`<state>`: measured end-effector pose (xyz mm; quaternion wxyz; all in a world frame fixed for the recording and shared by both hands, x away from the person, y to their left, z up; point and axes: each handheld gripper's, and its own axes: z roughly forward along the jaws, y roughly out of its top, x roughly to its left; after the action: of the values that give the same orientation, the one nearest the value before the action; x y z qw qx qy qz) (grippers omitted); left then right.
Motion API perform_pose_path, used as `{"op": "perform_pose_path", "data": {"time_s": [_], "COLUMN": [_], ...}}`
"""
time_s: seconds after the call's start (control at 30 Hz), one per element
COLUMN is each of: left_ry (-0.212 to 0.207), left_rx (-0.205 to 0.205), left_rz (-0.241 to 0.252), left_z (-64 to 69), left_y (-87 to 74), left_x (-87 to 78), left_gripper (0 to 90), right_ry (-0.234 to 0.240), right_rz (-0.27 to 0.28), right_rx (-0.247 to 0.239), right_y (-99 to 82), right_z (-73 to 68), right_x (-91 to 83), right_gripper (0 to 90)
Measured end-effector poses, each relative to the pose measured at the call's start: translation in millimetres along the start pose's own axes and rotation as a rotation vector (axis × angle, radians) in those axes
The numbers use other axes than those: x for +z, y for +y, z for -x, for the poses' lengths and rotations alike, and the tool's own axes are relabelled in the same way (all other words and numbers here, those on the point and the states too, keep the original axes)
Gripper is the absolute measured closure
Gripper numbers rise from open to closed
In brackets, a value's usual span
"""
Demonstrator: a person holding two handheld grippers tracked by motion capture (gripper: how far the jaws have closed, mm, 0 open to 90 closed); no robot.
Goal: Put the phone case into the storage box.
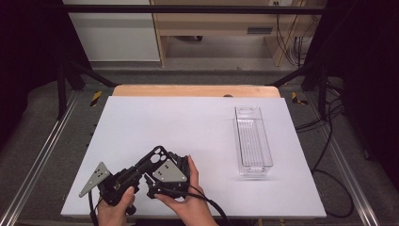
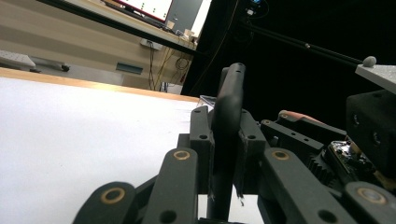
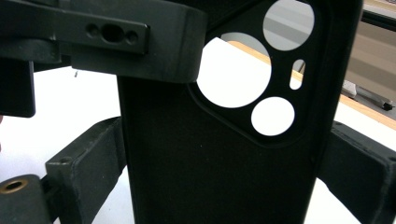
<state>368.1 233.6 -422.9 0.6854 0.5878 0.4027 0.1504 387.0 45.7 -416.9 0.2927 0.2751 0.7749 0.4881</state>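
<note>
Both hands sit at the near edge of the white worktop (image 1: 197, 122) in the high view, left of centre, pressed close together. Left hand (image 1: 117, 207) wraps the left gripper (image 1: 123, 181), which points up and to the right. Right hand (image 1: 188, 200) cups the right gripper (image 1: 165, 175) from below and right, fingers curled over its far side. Between the two grippers a black phone case (image 1: 153, 157) angles up-right, camera-cutout end farthest from me. A clear plastic tray (image 1: 252, 141) stands well apart on the right half of the worktop, long side running away from me.

Left gripper view: I look along the jaws with the phone case (image 2: 229, 112) edge-on, standing upright between them. Jaws are narrow and clamped on its lower part, pads touching both faces. Right gripper's body (image 2: 373, 126) shows at the right edge, just beside. Gripper is held low, nearly level with the worktop (image 2: 70, 140).

Right gripper view: phone case (image 3: 219, 163) faces me flat-on, cutouts at upper right with the worktop (image 3: 233, 74) visible through them. My jaws flank its two long edges; whether they touch the edges I cannot tell. Left gripper's jaw block crosses the case at upper left.
</note>
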Motion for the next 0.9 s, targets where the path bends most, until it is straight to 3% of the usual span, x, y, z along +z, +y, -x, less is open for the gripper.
{"op": "perform_pose_path", "data": {"time_s": [0.6,0.9], "left_ry": [-0.008,-0.012], "left_rx": [0.009,0.013], "left_rz": [-0.012,-0.015], "left_z": [3.0,3.7], "left_y": [-2.7,-2.5], "left_x": [2.5,3.7], "left_gripper": [80.9,80.2], "right_ry": [-0.004,0.024], "right_rz": [-0.006,-0.035], "right_rx": [0.01,0.051], "right_y": [2.3,3.4], "right_z": [2.7,6.0], "right_x": [-3.0,-3.4], "right_gripper": [12.1,13.7]}}
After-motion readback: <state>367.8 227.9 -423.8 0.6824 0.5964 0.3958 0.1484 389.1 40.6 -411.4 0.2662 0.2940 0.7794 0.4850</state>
